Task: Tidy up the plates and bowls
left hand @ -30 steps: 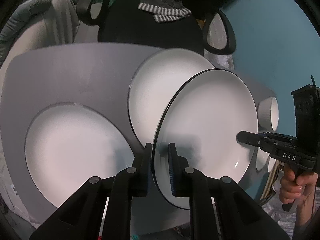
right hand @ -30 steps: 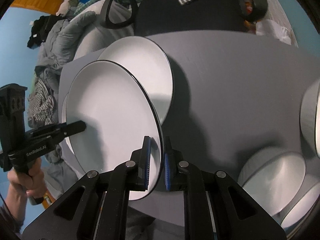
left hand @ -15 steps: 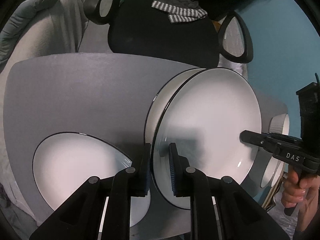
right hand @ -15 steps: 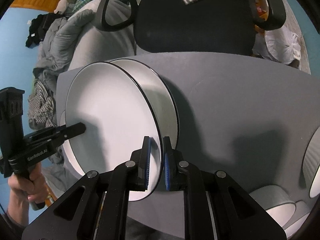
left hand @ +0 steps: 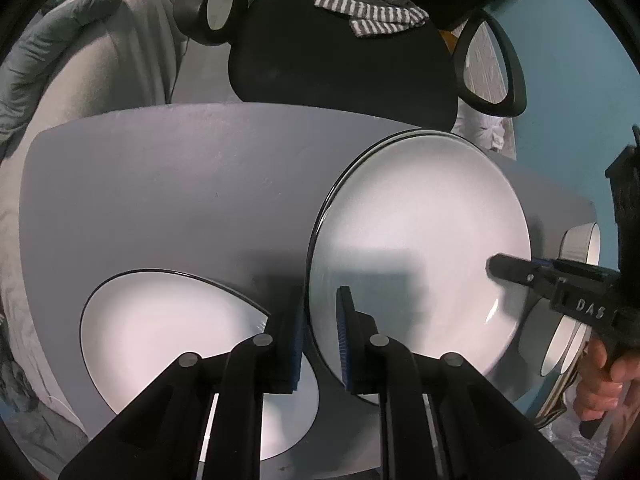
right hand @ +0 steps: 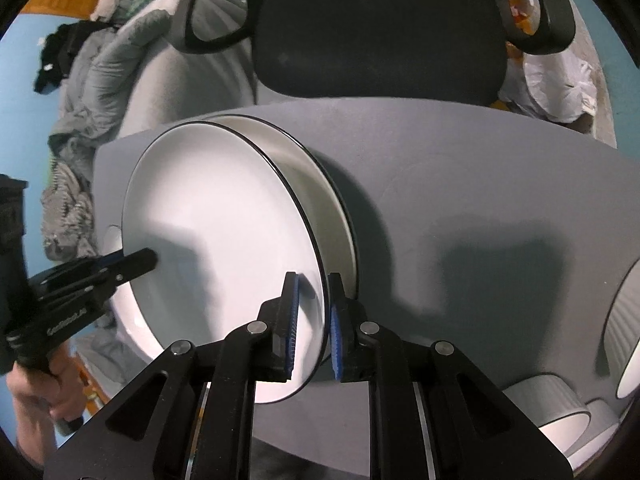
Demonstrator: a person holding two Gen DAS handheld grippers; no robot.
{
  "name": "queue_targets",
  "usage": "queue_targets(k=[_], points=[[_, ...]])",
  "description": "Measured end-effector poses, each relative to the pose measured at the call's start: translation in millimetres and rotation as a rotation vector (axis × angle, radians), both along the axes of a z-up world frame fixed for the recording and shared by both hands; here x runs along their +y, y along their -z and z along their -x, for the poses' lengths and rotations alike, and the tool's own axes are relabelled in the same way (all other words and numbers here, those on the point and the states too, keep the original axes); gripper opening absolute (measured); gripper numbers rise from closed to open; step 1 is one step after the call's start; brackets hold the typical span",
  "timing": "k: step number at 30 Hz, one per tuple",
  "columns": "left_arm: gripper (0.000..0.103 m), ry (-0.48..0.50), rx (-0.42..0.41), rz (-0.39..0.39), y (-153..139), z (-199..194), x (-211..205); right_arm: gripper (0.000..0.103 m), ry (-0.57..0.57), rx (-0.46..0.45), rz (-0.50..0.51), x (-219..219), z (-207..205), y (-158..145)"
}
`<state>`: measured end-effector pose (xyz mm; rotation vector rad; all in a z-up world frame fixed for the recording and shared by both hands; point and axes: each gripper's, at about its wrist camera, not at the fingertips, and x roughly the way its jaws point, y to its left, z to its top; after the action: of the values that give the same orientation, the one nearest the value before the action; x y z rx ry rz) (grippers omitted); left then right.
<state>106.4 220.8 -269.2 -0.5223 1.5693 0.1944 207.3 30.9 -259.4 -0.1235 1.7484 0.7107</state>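
Note:
Both grippers hold one white plate with a black rim, also in the right wrist view. My left gripper is shut on its near-left rim. My right gripper is shut on its near-right rim. The held plate hovers just above a second white plate lying on the grey table; only that plate's rim shows in the left wrist view. A third white plate lies at the table's near left.
Ribbed grey bowls with white insides stand at the table's right end and show past the held plate. A black office chair stands behind the table. Bedding and clothes lie to the left.
Both grippers have carried the held plate away from me and down, so it now sits almost squarely over the second plate. Both keep their grip.

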Motion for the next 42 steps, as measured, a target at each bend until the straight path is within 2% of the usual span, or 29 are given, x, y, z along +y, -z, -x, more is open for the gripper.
queue_targets(k=[3, 6, 9, 11, 14, 18, 20, 23, 26, 29, 33, 37, 42], points=[[0.014, 0.022, 0.001, -0.013, -3, -3, -4, 0.019, 0.020, 0.001, 0.011, 2, -3, -2], [0.014, 0.044, 0.007, -0.025, -3, -4, -6, 0.027, 0.019, -0.001, 0.023, 8, -6, -6], [0.014, 0.045, 0.000, -0.026, -3, -5, -8, 0.038, -0.009, 0.005, 0.056, 17, -4, -7], [0.015, 0.045, -0.001, -0.026, -4, -4, -8, 0.053, -0.023, 0.008, 0.064, 23, -1, -7], [0.018, 0.040, -0.001, -0.028, -5, -1, -7, 0.061, -0.045, -0.010, 0.094, 31, 3, -10], [0.022, 0.031, -0.007, -0.031, -7, 2, -6, 0.065, -0.059, -0.048, 0.135, 37, 6, -15], [0.025, 0.026, -0.016, -0.039, -10, 2, -6, 0.073, -0.067, -0.080, 0.163, 39, 9, -18], [0.026, 0.035, -0.030, -0.050, -16, 5, -7, 0.073, -0.092, -0.149, 0.203, 42, 11, -23], [0.026, 0.046, -0.044, -0.064, -25, 7, -9, 0.073, -0.097, -0.134, 0.195, 43, 12, -25], [0.038, 0.055, -0.069, -0.095, -36, 11, -11, 0.073, -0.109, -0.178, 0.204, 42, 13, -32], [0.047, 0.061, -0.109, -0.132, -54, 19, -11, 0.073, -0.135, -0.240, 0.200, 45, 21, -49], [0.052, 0.055, -0.137, -0.157, -67, 32, -10, 0.073, -0.188, -0.306, 0.201, 51, 33, -66], [0.058, 0.022, -0.153, -0.165, -77, 50, -4, 0.073, -0.236, -0.343, 0.167, 60, 46, -84]])
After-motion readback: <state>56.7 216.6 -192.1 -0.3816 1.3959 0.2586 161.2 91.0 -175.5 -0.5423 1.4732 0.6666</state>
